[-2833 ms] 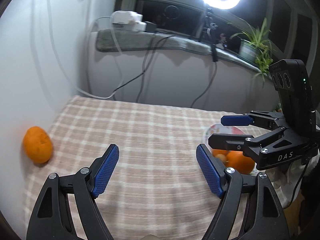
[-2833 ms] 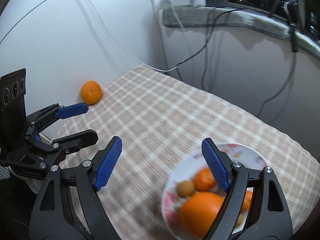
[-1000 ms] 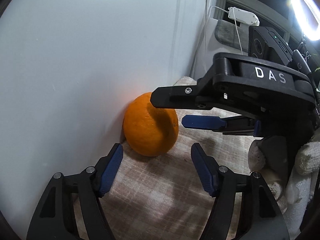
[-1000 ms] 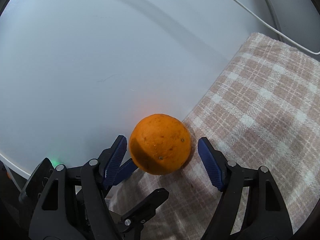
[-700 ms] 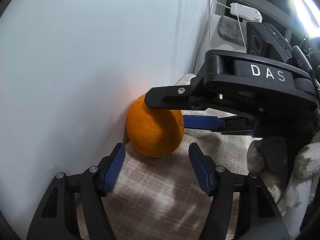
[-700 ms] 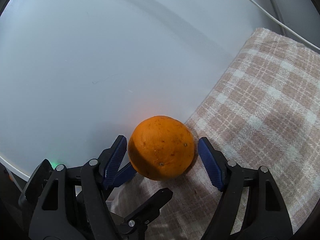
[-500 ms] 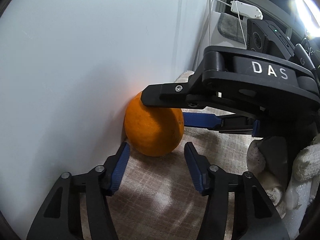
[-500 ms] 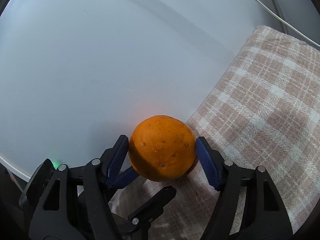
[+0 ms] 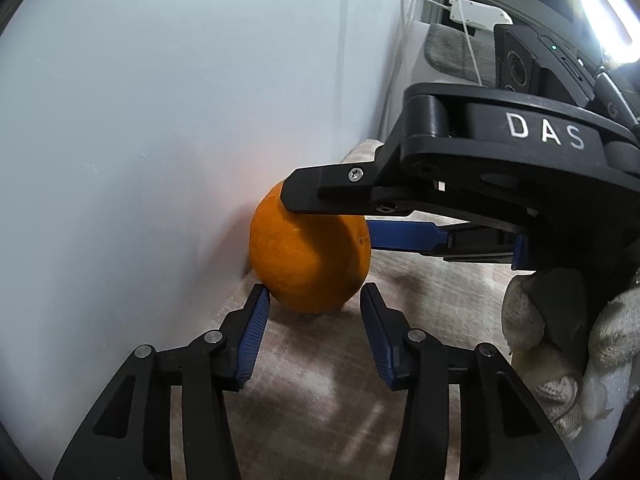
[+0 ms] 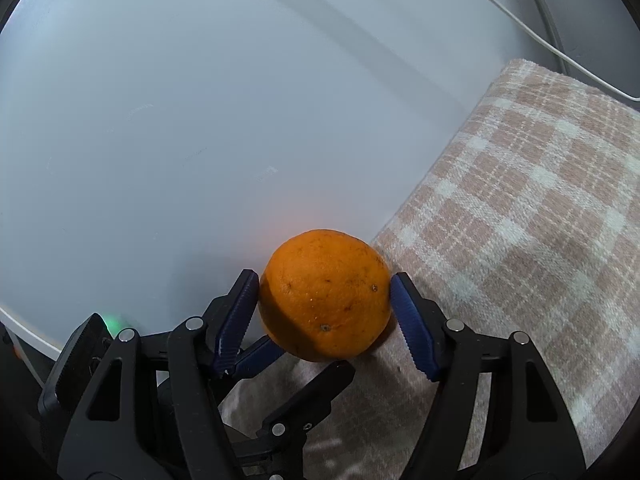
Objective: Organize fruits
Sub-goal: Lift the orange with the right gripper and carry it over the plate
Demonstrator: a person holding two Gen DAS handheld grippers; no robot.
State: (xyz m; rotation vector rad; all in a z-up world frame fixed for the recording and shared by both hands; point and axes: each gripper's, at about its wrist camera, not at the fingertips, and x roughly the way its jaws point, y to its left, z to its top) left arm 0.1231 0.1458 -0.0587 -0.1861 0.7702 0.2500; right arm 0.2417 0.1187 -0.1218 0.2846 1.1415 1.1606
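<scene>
An orange [image 10: 325, 295] lies on the checked cloth against the white wall; it also shows in the left wrist view [image 9: 304, 268]. My right gripper [image 10: 325, 308] has its blue pads on both sides of the orange, touching it. In the left wrist view the right gripper [image 9: 420, 216] reaches in from the right over the fruit. My left gripper [image 9: 312, 316] sits just in front of the orange, jaws partly closed, its left pad [image 9: 256, 320] at the fruit's lower edge, the right pad apart from it.
The white wall [image 9: 160, 120] stands right behind the orange. The pink checked cloth [image 10: 520, 208] stretches to the right. A white cable [image 10: 540, 40] hangs on the wall. A ring light [image 9: 608, 12] and a white adapter [image 9: 476, 16] are at the far back.
Both grippers moved from the table's middle to the orange by the wall. Over the last second the right jaws narrowed onto the orange and the left jaws narrowed in front of it.
</scene>
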